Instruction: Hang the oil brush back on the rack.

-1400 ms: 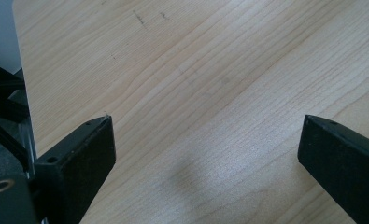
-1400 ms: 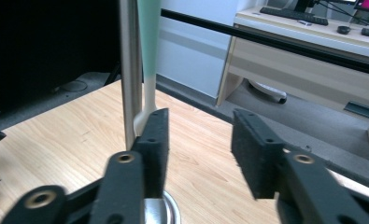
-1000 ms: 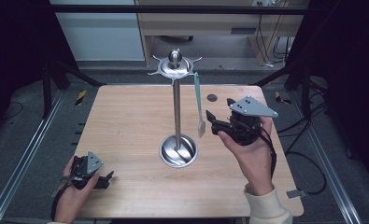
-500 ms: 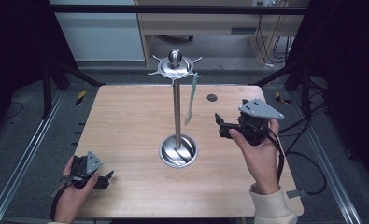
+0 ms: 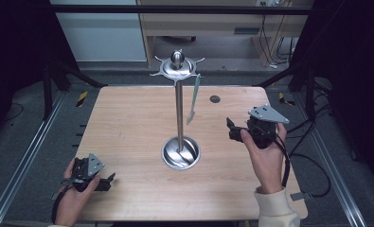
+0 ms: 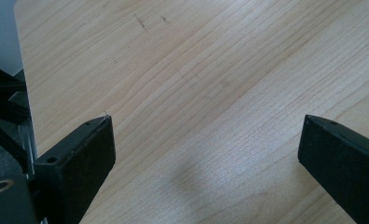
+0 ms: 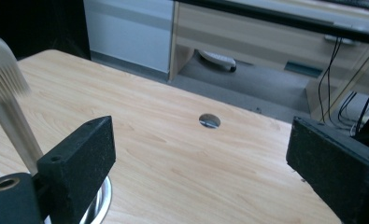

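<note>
A metal stand (image 5: 179, 113) rises from a round base (image 5: 180, 153) at the table's middle, with a hooked disc (image 5: 177, 67) on top. A pale green utensil (image 5: 193, 101) hangs free from one hook, right of the pole. My right gripper (image 5: 230, 130) is to its right, clear of it and open; its jaws have just been opening and nothing is between them. In the right gripper view the gripper (image 7: 198, 140) frames bare table, with the utensil's toothed end (image 7: 2, 65) at the far left. My left gripper (image 5: 108, 182) rests open at the front left, over bare wood (image 6: 205, 135).
The wooden table (image 5: 128, 118) has a small round hole (image 5: 215, 99) at the back right. Metal rails (image 5: 28, 156) run along both sides. A desk and cables (image 5: 270, 33) stand behind the table.
The right gripper let go of the hanging utensil's lower end and drew away to the right and down. The utensil now hangs free. The left gripper has not moved.
</note>
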{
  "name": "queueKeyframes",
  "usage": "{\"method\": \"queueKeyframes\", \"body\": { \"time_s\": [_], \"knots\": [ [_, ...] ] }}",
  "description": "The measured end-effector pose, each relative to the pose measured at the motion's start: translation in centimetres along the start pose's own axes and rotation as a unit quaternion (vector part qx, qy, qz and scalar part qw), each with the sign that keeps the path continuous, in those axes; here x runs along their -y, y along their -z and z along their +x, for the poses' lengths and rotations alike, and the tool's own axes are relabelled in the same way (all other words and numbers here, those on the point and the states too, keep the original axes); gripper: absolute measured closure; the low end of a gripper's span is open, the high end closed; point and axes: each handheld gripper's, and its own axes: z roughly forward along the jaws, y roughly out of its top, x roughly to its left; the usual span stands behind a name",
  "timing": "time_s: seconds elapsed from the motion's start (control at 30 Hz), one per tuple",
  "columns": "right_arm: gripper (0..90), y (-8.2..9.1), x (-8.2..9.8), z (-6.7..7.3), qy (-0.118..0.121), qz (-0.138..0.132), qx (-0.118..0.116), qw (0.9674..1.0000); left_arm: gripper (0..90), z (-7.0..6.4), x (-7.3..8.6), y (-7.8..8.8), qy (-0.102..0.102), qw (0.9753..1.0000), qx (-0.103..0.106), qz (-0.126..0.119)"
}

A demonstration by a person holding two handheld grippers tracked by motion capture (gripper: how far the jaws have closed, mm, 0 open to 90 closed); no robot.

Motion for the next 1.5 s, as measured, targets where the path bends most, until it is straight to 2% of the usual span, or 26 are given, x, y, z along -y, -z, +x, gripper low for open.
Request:
{"method": "queueKeyframes", "body": {
  "time_s": [0.13, 0.43, 0.57, 0.9, 1.0, 1.03, 1.33, 1.4, 1.5],
  "knots": [
    [9.3, -0.6, 1.2, -0.8, -0.01, 0.017, 0.006, 0.9998, 3.7, 0.0, 0.0, 0.0, 0.0, 1.0, 0.0, 0.0],
    [10.1, -1.8, 3.1, -1.8, -0.023, 0.041, 0.007, 0.9989, 3.7, 0.0, 0.0, 0.0, 0.0, 1.0, 0.0, -0.001],
    [10.4, -2.7, 4.3, -2.0, -0.027, 0.065, 0.0, 0.9975, 3.7, 0.0, 0.0, 0.0, 0.0, 1.0, 0.0, -0.001],
    [10.5, -4.1, 6.0, -1.8, -0.024, 0.099, -0.006, 0.9948, 3.7, 0.0, 0.0, 0.0, 0.0, 1.0, 0.0, -0.001],
    [10.8, -4.8, 6.8, -1.4, -0.024, 0.115, -0.014, 0.993, 3.7, 0.0, 0.0, 0.0, 0.0, 1.0, 0.0, -0.001],
    [10.8, -5.0, 6.9, -1.3, -0.015, 0.119, -0.015, 0.9927, 3.7, 0.0, 0.0, 0.0, 0.0, 1.0, 0.0, -0.001],
    [11.3, -6.0, 8.1, -0.7, -0.01, 0.137, -0.025, 0.9902, 3.7, 0.0, 0.0, 0.0, 0.0, 1.0, 0.0, -0.001],
    [11.3, -6.4, 8.6, -0.6, -0.009, 0.149, -0.028, 0.9884, 3.7, 0.0, 0.0, 0.0, 0.0, 1.0, 0.0, -0.001],
    [11.7, -6.7, 9.0, -0.3, -0.004, 0.155, -0.03, 0.9875, 3.7, 0.0, 0.0, 0.0, 0.0, 1.0, 0.0, -0.001]
  ]
}}
